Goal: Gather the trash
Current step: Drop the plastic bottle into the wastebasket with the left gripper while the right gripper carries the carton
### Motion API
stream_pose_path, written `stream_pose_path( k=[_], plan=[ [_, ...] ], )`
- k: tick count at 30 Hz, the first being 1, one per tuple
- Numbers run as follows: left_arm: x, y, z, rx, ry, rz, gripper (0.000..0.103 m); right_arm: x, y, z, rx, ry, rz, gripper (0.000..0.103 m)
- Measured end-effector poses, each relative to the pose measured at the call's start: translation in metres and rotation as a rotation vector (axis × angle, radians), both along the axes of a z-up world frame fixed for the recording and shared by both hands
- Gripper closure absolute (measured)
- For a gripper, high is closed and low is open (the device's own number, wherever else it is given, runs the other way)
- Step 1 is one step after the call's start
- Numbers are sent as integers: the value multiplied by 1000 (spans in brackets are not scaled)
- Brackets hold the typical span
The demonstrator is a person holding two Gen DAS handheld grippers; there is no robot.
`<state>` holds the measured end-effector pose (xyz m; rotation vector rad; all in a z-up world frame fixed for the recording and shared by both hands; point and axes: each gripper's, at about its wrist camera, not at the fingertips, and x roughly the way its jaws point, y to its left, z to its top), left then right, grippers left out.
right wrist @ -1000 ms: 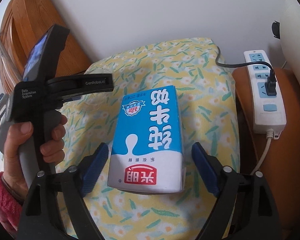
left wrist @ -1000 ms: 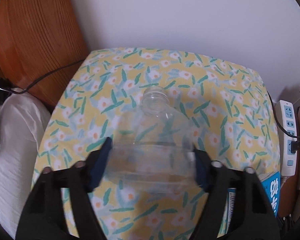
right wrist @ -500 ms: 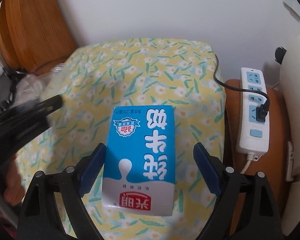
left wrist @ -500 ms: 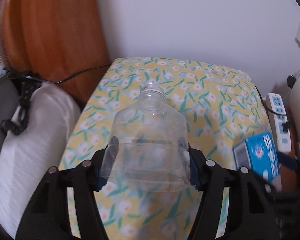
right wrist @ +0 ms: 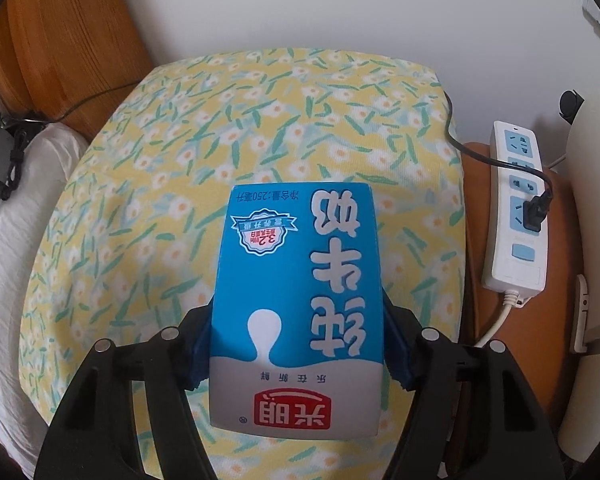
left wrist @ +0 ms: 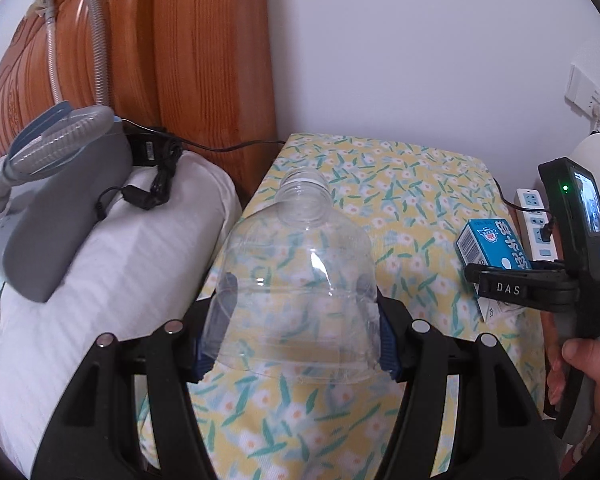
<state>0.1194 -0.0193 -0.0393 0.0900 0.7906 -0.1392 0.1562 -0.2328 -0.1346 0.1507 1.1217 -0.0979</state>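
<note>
A clear plastic bottle (left wrist: 296, 280) without a cap sits between the pads of my left gripper (left wrist: 296, 340), which is shut on its lower body and holds it above the floral-clothed table (left wrist: 400, 184). A blue and white milk carton (right wrist: 300, 280) lies flat on the floral cloth (right wrist: 260, 120). My right gripper (right wrist: 299, 350) is closing on it, and both blue pads touch the carton's long sides. In the left wrist view the carton (left wrist: 492, 240) shows at the right, with one of the right gripper's fingers (left wrist: 508, 289) along it.
A white power strip (right wrist: 516, 208) with a black plug lies on a brown surface right of the table. Left of the table are a white pillow (left wrist: 100, 280), a grey device with a hose (left wrist: 56, 200) and a wooden headboard (left wrist: 180, 60). A person's hand (left wrist: 592, 364) holds the right gripper's handle.
The left gripper has drawn back and up to the left with the bottle, so the bed came into view. The right gripper's jaws have closed from wide apart onto the carton's sides.
</note>
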Motion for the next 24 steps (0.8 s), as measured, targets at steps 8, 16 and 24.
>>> stream_pose_path(
  k=[8, 16, 24],
  plan=[
    [-41, 10, 10, -37, -18, -15, 43, -48, 21, 31, 38, -97, 48, 36],
    [-112, 30, 6, -34, -32, -54, 43, -123, 49, 51, 82, -163, 166, 36],
    [-198, 55, -34, -29, 61, -114, 43, -223, 69, 31, 155, -88, 283, 36]
  ],
)
